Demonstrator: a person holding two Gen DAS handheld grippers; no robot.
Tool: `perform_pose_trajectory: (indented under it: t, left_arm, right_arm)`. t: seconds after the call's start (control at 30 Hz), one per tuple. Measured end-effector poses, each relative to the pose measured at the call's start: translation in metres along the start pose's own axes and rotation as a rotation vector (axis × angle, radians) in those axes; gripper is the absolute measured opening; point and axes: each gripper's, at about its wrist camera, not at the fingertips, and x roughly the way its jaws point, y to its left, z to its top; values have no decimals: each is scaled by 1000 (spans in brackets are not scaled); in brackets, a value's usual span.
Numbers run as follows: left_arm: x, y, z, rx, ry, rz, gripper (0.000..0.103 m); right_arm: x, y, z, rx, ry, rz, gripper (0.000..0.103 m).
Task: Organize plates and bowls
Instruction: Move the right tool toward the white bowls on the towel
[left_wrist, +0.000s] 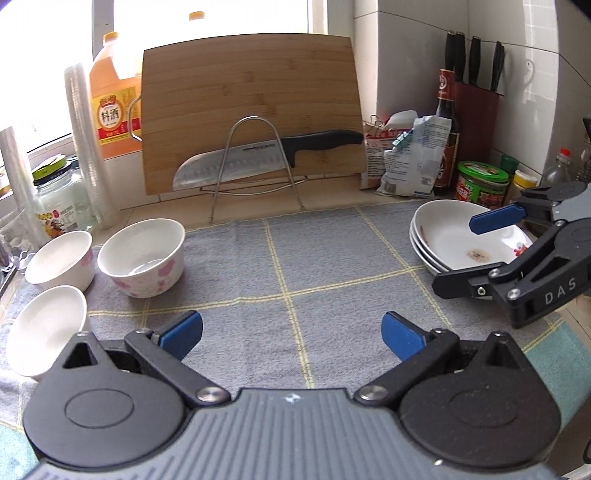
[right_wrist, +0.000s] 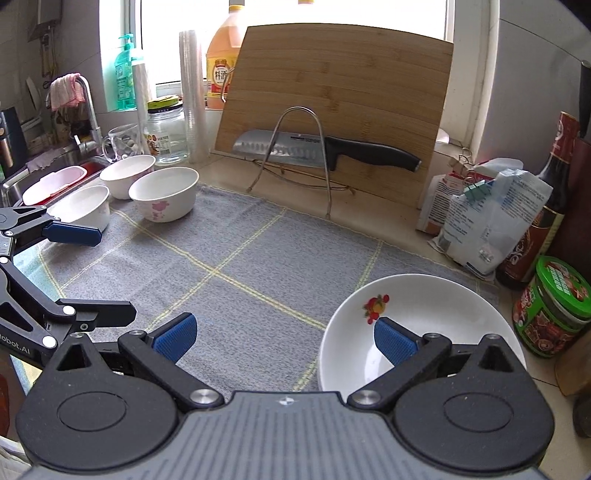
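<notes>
Both tongs stand wide and hold nothing: the left gripper (left_wrist: 291, 334) hovers over the grey cloth (left_wrist: 314, 258), the right gripper (right_wrist: 282, 339) straddles the near rim of the stacked plates (left_wrist: 454, 240) at the cloth's right edge. Three bowls (left_wrist: 142, 256) cluster at its left.
</notes>
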Motion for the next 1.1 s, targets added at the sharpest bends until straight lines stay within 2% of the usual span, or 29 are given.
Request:
perform_pose_trajectory:
  t: [0.27,0.43,0.7,1.1]
  left_arm:
    - [-8,44,-8,-45,-14,-12,102]
    - [-15,87,-13,-26,-6,-22,102]
    - [-20,159,-12,-11,26,-40,102]
    - [2,245,-5,14,87,-26,102]
  right_arm:
    - [6,35,5,-57,-9,0,103]
    - [28,74,13,-65,32,7,103]
    - [63,148,33,-83,51,27,103]
    - [114,230,59,-170,45,89,103]
